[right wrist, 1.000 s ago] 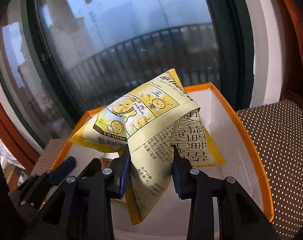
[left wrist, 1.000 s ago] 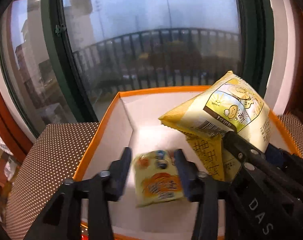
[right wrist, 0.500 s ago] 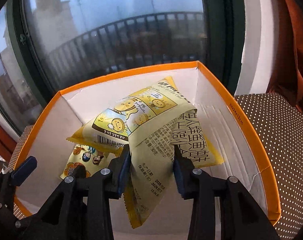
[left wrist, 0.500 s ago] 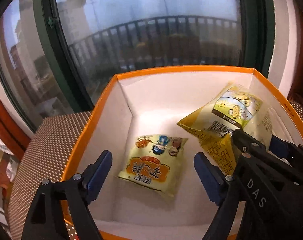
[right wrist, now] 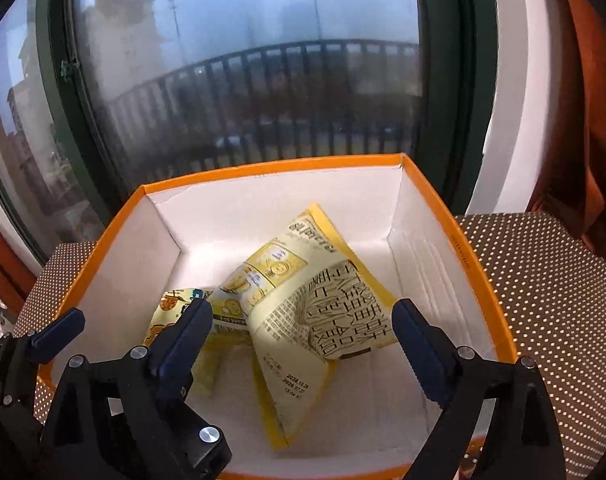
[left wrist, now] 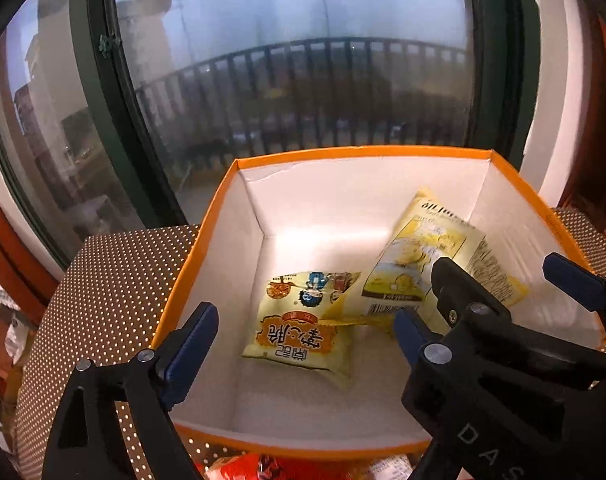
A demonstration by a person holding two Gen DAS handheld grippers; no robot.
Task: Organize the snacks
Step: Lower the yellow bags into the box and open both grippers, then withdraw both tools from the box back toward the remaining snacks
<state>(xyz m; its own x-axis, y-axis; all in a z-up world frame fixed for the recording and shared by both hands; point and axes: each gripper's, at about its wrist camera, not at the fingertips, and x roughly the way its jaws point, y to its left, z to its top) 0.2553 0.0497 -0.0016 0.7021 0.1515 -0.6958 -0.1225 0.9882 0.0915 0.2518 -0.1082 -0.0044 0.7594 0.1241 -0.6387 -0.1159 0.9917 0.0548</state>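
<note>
An orange box with white inside (left wrist: pixel 219 196) (right wrist: pixel 463 236) stands on a dotted cloth. A small yellow-orange snack packet (left wrist: pixel 303 328) (right wrist: pixel 167 312) lies on its floor at the left. A larger pale yellow snack bag (left wrist: pixel 427 264) (right wrist: pixel 303 300) lies beside it, overlapping its right edge. My left gripper (left wrist: pixel 307 340) is open and empty above the near left of the box. My right gripper (right wrist: pixel 303 328) is open and empty above the yellow bag; it also shows in the left wrist view (left wrist: pixel 503 280).
A brown cloth with white dots (left wrist: pixel 115 280) (right wrist: pixel 551 288) covers the surface around the box. A large window with a dark green frame (left wrist: pixel 103 92) stands just behind the box. Red snack packaging (left wrist: pixel 255 466) lies in front of the box's near wall.
My left gripper opened and dropped the small packet onto the box floor. My right gripper opened and released the yellow bag, which now lies in the box. Both grippers pulled back a little.
</note>
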